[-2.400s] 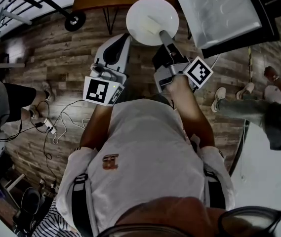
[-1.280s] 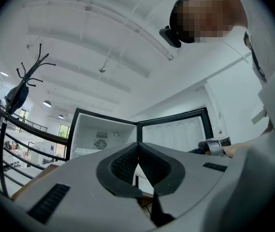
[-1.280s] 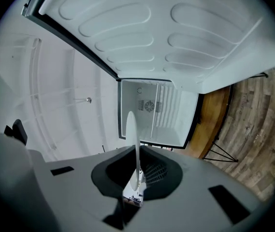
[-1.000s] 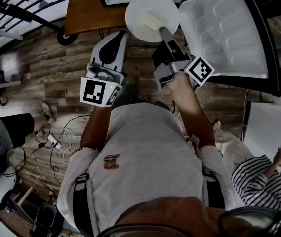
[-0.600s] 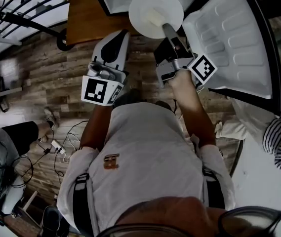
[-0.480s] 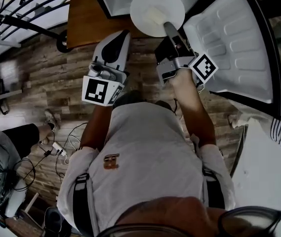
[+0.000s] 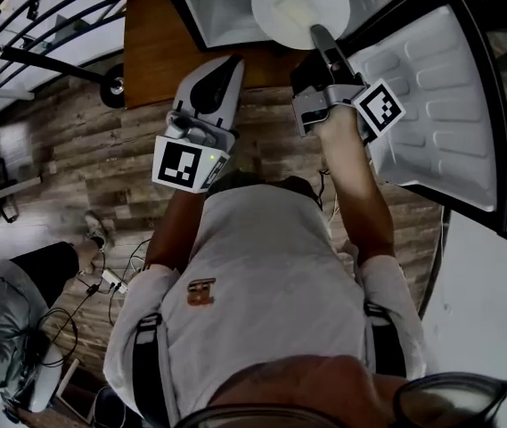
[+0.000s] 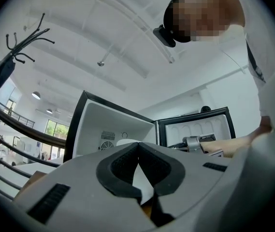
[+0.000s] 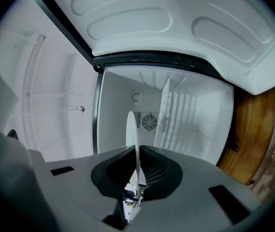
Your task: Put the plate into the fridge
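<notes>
The round white plate (image 7: 299, 3) lies with its face up towards the head camera. It reaches from its gripped near rim away towards the open white fridge with a black frame (image 7: 201, 27). In the right gripper view the plate (image 9: 130, 129) is edge-on, in line with the jaws. It sits at the fridge's mouth; I cannot tell if its far rim is past the frame.

The white ribbed fridge door (image 7: 431, 105) stands swung wide on the right, well apart from the plate. The cavity ahead is open, with a round fan grille (image 9: 149, 122) on the back wall and a wire shelf (image 9: 164, 111) beside the plate.

The right gripper (image 7: 319, 34) is clamped on the plate's near rim. The left gripper (image 7: 224, 68) hangs on the left with its jaws together and empty, above the brown wooden tabletop (image 7: 151, 38).
</notes>
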Action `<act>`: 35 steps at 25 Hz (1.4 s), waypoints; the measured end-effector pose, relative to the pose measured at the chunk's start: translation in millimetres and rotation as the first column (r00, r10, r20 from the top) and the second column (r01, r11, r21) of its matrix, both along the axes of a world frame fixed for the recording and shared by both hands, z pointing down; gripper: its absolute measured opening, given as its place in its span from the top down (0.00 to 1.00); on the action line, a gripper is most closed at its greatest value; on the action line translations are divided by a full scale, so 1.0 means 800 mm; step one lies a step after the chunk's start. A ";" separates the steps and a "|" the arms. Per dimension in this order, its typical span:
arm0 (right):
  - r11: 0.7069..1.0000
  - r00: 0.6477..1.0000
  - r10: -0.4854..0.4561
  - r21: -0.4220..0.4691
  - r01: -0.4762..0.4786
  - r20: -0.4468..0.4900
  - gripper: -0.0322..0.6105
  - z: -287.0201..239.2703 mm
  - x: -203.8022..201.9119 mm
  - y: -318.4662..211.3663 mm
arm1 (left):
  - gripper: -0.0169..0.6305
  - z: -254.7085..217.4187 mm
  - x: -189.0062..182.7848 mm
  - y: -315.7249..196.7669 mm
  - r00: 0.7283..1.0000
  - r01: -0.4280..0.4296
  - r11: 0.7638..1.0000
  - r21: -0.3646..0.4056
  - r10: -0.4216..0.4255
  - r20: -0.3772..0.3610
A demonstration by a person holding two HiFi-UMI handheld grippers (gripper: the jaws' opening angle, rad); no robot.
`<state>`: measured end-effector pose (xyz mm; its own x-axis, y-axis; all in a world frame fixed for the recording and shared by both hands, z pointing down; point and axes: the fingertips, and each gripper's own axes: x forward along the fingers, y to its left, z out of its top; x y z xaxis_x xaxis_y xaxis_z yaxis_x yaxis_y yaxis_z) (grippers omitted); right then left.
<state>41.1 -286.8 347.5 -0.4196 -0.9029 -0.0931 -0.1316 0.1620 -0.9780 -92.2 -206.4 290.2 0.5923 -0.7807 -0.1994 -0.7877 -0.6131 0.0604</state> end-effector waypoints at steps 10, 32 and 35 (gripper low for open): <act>0.999 0.997 0.046 -0.025 -0.047 -0.068 0.88 0.008 0.001 -0.027 | 0.95 0.022 -0.010 0.010 0.999 -0.042 0.999 -0.005 0.042 -0.006; 0.986 0.995 0.093 -0.139 -0.096 -0.030 0.88 0.026 0.032 -0.098 | 0.95 0.026 0.017 -0.029 0.999 -0.024 0.999 -0.027 0.023 -0.032; 0.984 0.995 0.096 -0.147 -0.096 -0.009 0.88 0.011 0.035 -0.095 | 0.95 0.009 0.022 -0.028 0.999 -0.012 1.000 -0.025 0.011 -0.038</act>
<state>69.5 -362.8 356.0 -0.3302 -0.9429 0.0441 -0.1410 0.0031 -0.9900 -74.3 -228.5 297.4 0.5941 -0.7786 -0.2023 -0.7772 -0.6204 0.1051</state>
